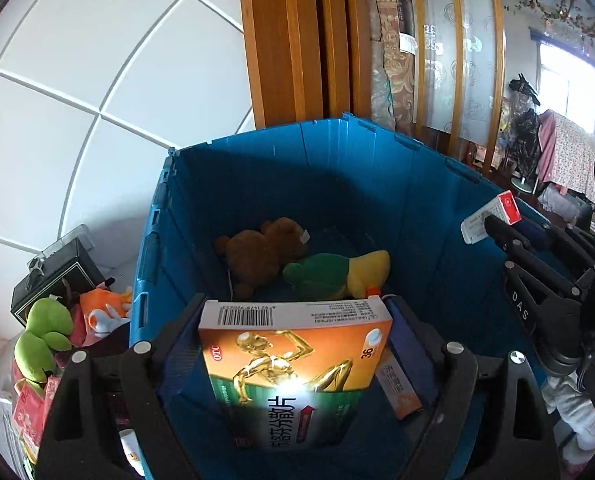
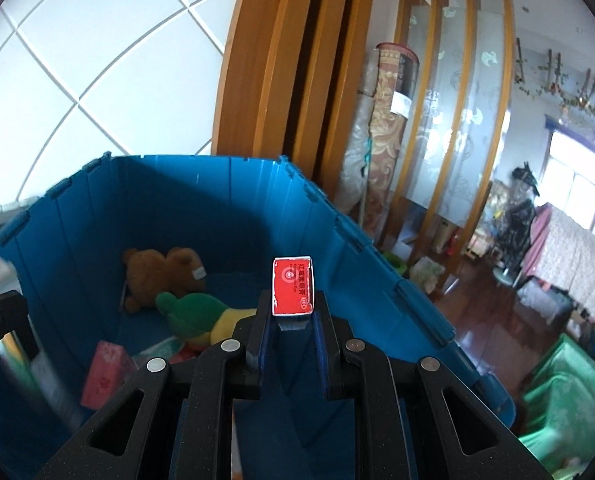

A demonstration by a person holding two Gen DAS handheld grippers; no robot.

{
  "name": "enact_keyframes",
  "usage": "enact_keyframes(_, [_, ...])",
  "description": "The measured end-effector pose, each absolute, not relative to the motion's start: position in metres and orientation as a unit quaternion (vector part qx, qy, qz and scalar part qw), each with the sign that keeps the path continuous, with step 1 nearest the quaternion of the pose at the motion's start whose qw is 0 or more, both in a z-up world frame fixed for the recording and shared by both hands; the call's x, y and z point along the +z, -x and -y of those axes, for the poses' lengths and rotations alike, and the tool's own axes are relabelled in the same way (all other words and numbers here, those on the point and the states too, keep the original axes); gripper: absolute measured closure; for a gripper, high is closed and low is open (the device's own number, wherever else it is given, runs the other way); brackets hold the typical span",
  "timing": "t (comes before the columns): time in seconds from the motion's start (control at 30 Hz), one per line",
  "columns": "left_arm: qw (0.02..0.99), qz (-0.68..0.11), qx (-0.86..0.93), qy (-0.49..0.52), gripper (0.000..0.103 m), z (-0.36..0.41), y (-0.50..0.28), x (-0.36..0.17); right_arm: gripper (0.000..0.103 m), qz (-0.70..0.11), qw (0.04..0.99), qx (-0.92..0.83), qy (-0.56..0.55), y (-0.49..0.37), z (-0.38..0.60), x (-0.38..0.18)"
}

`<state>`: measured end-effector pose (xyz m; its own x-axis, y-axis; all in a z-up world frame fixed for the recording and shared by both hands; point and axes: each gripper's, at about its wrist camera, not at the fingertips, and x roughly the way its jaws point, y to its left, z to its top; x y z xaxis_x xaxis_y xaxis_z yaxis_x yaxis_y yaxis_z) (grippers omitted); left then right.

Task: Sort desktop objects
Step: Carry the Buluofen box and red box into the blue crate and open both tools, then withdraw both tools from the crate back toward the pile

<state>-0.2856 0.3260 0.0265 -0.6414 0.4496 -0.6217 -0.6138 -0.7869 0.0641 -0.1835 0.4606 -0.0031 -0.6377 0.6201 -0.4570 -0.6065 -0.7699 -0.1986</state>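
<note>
My left gripper (image 1: 297, 312) is shut on an orange and green medicine box (image 1: 293, 360) and holds it over the open blue crate (image 1: 377, 168). My right gripper (image 2: 291, 300) is shut on a small red and white box (image 2: 292, 286), also above the crate (image 2: 317, 216); it shows at the right of the left wrist view (image 1: 493, 216). A brown teddy bear (image 1: 261, 254) and a green and yellow plush (image 1: 337, 272) lie on the crate floor. They also show in the right wrist view: the bear (image 2: 161, 276) and the plush (image 2: 197, 316).
A pink box (image 2: 105, 372) lies in the crate's near corner. Left of the crate are a green plush (image 1: 43, 340), an orange toy (image 1: 105, 308), a black box (image 1: 53, 276) and pink packets (image 1: 29, 408). A tiled wall and wooden door frame stand behind.
</note>
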Motion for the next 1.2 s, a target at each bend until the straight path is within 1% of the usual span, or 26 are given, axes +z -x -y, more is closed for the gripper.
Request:
enact_keyframes(0.1, [0.297, -0.141, 0.899, 0.289, 0.016, -0.327, 0.282, 0.025, 0.085, 0.023, 0.342, 0.904, 0.255, 0.184, -0.457, -0.004])
enact_keyframes(0.13, [0.295, -0.144, 0.901, 0.285, 0.016, -0.327, 0.280, 0.024, 0.084, 0.026, 0.340, 0.905, 0.255, 0.184, -0.456, -0.004])
enact_keyframes(0.17, [0.295, -0.146, 0.901, 0.283, 0.016, -0.328, 0.279, 0.024, 0.080, 0.029, 0.339, 0.904, 0.258, 0.185, -0.456, -0.005])
enact_keyframes(0.23, [0.297, -0.150, 0.900, 0.280, 0.016, -0.328, 0.279, 0.023, 0.059, 0.026, 0.333, 0.905, 0.262, 0.186, -0.454, -0.006])
enact_keyframes(0.27, [0.298, -0.151, 0.900, 0.281, 0.016, -0.328, 0.279, 0.023, 0.031, 0.023, 0.327, 0.907, 0.266, 0.187, -0.453, -0.006])
enact_keyframes(0.3, [0.299, -0.149, 0.899, 0.281, 0.016, -0.328, 0.279, 0.023, 0.015, 0.030, 0.326, 0.908, 0.262, 0.186, -0.449, -0.004])
enact_keyframes(0.33, [0.299, -0.149, 0.899, 0.281, 0.016, -0.328, 0.279, 0.023, 0.011, 0.040, 0.329, 0.910, 0.250, 0.184, -0.445, -0.004])
enact_keyframes(0.4, [0.299, -0.148, 0.900, 0.281, 0.016, -0.328, 0.279, 0.023, 0.009, 0.041, 0.330, 0.912, 0.239, 0.182, -0.445, -0.004])
enact_keyframes(0.57, [0.297, -0.149, 0.901, 0.279, 0.016, -0.327, 0.280, 0.024, 0.009, 0.001, 0.315, 0.919, 0.235, 0.179, -0.455, -0.003])
enact_keyframes(0.73, [0.292, -0.150, 0.904, 0.275, 0.016, -0.326, 0.278, 0.023, 0.009, 0.013, 0.315, 0.920, 0.233, 0.180, -0.451, -0.003])
enact_keyframes(0.93, [0.281, -0.146, 0.910, 0.266, 0.016, -0.323, 0.276, 0.024, 0.009, 0.006, 0.307, 0.924, 0.228, 0.178, -0.453, -0.002])
enact_keyframes(1.07, [0.289, -0.124, 0.912, 0.264, 0.016, -0.316, 0.278, 0.025, 0.009, 0.007, 0.303, 0.925, 0.228, 0.178, -0.452, -0.001])
enact_keyframes(1.2, [0.271, -0.093, 0.926, 0.244, 0.016, -0.296, 0.271, 0.030, 0.009, 0.008, 0.302, 0.926, 0.229, 0.178, -0.452, -0.001])
